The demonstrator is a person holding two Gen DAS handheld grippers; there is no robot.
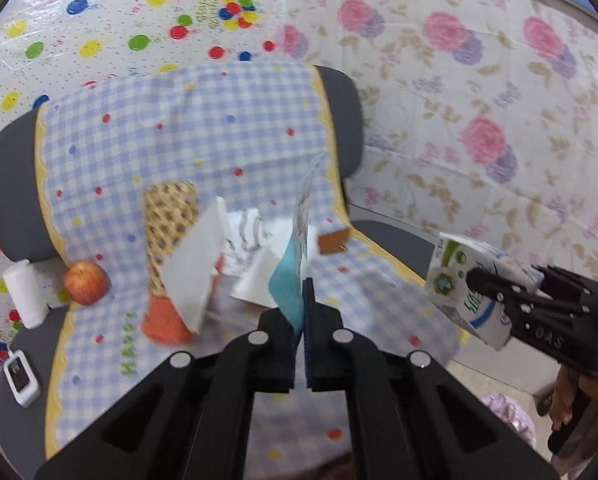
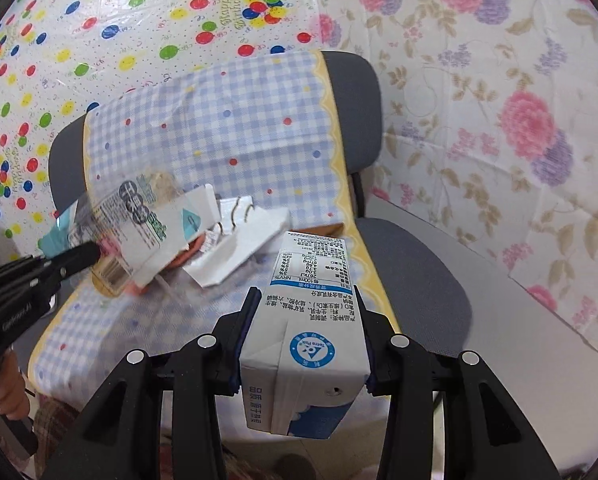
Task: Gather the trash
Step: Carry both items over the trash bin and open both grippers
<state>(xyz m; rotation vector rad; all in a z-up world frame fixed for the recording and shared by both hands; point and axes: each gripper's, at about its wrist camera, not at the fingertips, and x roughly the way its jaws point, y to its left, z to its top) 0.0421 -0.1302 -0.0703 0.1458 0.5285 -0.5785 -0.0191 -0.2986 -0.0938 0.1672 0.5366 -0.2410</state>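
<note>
Above the checked cloth (image 1: 203,128), left tongs (image 1: 303,292) pinch a thin, glossy teal-and-white wrapper (image 1: 295,264) edge-on; right tongs (image 2: 305,300) clamp a boxy white-and-blue milk carton (image 2: 307,320), folded seams showing, printed label facing up.

Your right tool (image 2: 304,300) clamps a milk carton (image 2: 305,344) above the checked cloth (image 2: 235,136) on the chair (image 2: 415,276). At left, your other tool (image 2: 89,256) pinches a flat wrapper (image 2: 139,220) over the paper scraps (image 2: 239,248).
</note>
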